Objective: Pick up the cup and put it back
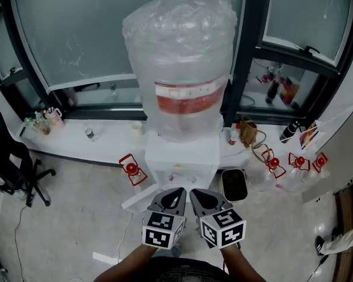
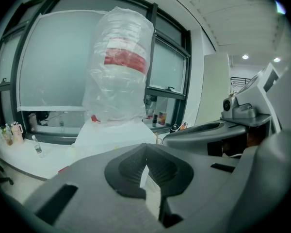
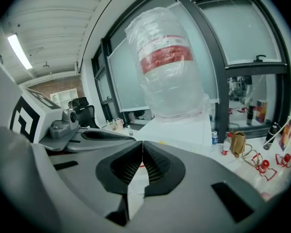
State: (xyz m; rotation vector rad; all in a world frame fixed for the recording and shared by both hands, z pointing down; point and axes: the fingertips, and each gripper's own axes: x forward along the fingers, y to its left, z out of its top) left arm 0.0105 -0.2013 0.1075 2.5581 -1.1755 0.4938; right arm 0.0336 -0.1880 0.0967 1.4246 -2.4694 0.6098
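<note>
We hold both tools closed and empty, side by side in front of the water dispenser: the left tool and the right tool. The cup stands on the counter just left of the water dispenser, well apart from both tools. It seems upright, long axis vertical, mouth up.

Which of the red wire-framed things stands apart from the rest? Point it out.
The red thing left of the water dispenser, alone by its base. The other three sit in a row together on the dispenser's right.
</note>
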